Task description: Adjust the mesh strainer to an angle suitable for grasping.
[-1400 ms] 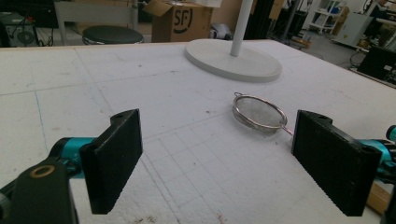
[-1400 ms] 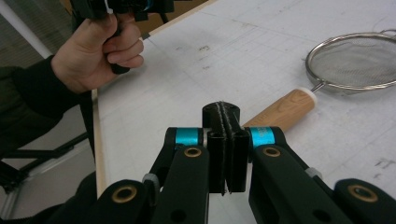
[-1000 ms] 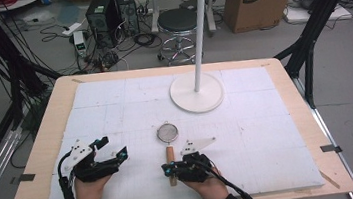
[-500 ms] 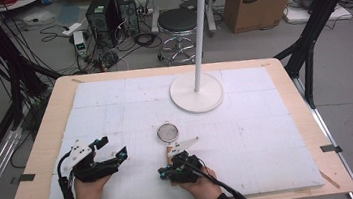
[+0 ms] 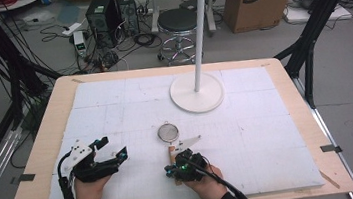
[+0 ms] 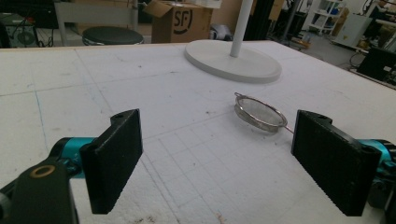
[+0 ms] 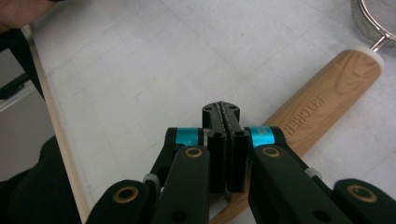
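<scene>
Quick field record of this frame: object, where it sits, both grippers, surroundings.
object: strainer with wooden handle, handle marked KITCHEN
object pose: flat on the white foam mat, mesh bowl toward the stand
right gripper: jaws shut together, nothing between them, above the near end of the handle
left gripper: jaws wide open, nothing between them, facing the strainer from a distance
stand: white pole on round base, far side of mat
</scene>
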A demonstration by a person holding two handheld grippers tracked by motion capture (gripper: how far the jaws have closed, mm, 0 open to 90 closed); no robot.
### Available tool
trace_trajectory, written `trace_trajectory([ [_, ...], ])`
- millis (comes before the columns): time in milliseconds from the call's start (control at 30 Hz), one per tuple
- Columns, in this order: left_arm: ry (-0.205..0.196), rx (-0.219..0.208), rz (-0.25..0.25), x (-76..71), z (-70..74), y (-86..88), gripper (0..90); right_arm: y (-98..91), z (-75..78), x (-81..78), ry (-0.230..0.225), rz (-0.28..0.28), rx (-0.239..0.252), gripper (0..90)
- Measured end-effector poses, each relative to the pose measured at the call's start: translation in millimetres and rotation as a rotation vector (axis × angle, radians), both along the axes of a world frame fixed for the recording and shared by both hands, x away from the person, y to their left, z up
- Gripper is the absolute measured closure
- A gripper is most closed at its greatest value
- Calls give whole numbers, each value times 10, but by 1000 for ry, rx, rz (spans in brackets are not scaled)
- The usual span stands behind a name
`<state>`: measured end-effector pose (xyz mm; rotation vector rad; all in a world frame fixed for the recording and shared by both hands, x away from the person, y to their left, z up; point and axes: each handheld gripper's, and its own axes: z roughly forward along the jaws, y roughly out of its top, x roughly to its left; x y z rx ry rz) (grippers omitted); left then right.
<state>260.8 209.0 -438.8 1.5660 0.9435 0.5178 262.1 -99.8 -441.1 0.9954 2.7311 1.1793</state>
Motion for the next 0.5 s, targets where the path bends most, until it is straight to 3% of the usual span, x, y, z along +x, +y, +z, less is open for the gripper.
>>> trace_trajectory([
  [100,0,1,0,-2,0,5,171,-48,13,11,-20,-4,-33,897],
  [233,2,-4,0,-5,1,8,171,-145,27,58,-13,-27,-51,897],
  [500,0,3,-2,-3,1,6,171,-378,31,176,-2,-72,-53,897],
])
